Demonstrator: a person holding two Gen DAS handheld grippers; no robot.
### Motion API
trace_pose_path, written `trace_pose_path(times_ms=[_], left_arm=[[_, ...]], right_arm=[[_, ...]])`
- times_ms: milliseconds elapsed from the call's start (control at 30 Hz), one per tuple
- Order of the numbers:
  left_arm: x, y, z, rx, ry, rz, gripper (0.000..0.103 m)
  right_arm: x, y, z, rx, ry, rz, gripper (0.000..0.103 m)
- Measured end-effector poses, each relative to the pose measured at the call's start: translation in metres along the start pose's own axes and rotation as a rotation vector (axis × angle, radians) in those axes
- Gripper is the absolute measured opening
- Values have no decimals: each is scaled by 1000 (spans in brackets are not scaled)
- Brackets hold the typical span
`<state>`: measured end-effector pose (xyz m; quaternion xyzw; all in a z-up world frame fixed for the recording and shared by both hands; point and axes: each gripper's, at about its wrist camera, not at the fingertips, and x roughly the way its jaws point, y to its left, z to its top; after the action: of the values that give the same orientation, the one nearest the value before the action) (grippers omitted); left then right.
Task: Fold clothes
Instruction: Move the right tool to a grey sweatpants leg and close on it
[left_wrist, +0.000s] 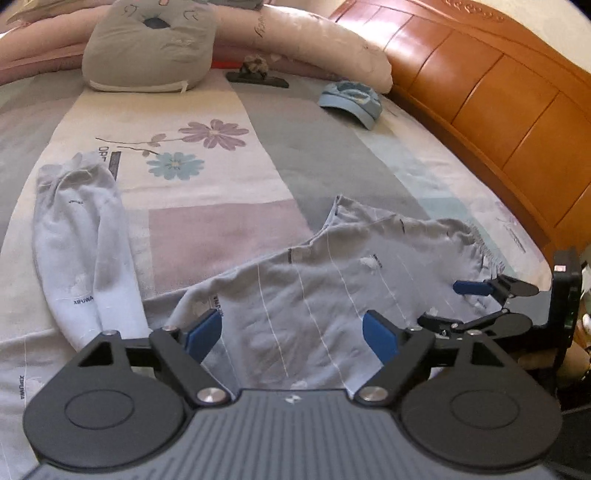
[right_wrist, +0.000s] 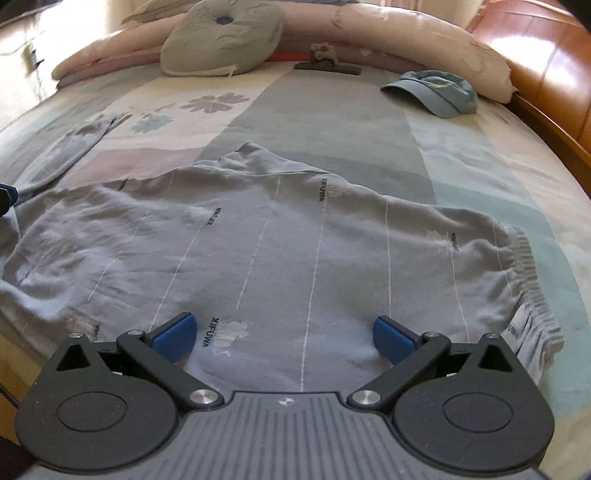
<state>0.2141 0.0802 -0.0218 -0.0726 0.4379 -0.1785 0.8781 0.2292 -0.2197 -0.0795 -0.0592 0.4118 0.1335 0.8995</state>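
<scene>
right gripper agape — grey garment beneath, blue cap

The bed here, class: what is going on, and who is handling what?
A person holds a two-finger gripper in each hand over a bed, folding clothes. A grey striped garment lies spread out, still wrinkled, with one long part stretched away to the side. The left gripper and the right gripper both hover above the cloth with jaws wide open and nothing gripped. A blue cap and a grey cushion sit further up the bed.
</scene>
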Motion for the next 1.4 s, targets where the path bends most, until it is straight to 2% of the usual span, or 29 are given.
trace_pose_path(times_ms=[133, 200, 267, 300, 400, 467, 567, 667, 800, 900, 1000, 1133, 1400], left_arm=[[1, 0, -6, 27, 20, 62, 84], [-11, 2, -6, 47, -38, 149, 84], [-29, 13, -6, 26, -91, 216, 84], [-35, 22, -8, 8, -91, 245, 86], [-53, 47, -17, -24, -77, 347, 89], [-60, 59, -28, -4, -48, 439, 89], [-73, 72, -43, 40, -49, 524, 89], [-91, 85, -51, 14, -78, 540, 89], [-115, 98, -65, -4, -134, 535, 89], [-127, 108, -79, 3, -147, 554, 89], [-136, 123, -90, -31, -141, 574, 89], [-143, 140, -96, -68, -148, 592, 89], [-144, 147, -101, -70, -177, 561, 89]], right_arm=[[-1, 0, 0, 12, -5, -2, 103], [-1, -1, 4, 19, 13, 3, 103], [-1, -2, 18, 40, 65, 67, 103], [-2, -3, 26, 58, 79, 126, 103], [-7, 2, 58, 108, 35, 318, 103], [0, 15, 85, 130, 25, 460, 103], [28, 43, 122, 202, 48, 658, 103], [70, 78, 153, 237, 113, 803, 103], [128, 119, 177, 307, 248, 928, 103], [155, 146, 182, 313, 311, 923, 103], [168, 162, 181, 320, 334, 901, 103], [176, 175, 179, 350, 300, 934, 103], [197, 203, 198, 336, 243, 949, 103]])
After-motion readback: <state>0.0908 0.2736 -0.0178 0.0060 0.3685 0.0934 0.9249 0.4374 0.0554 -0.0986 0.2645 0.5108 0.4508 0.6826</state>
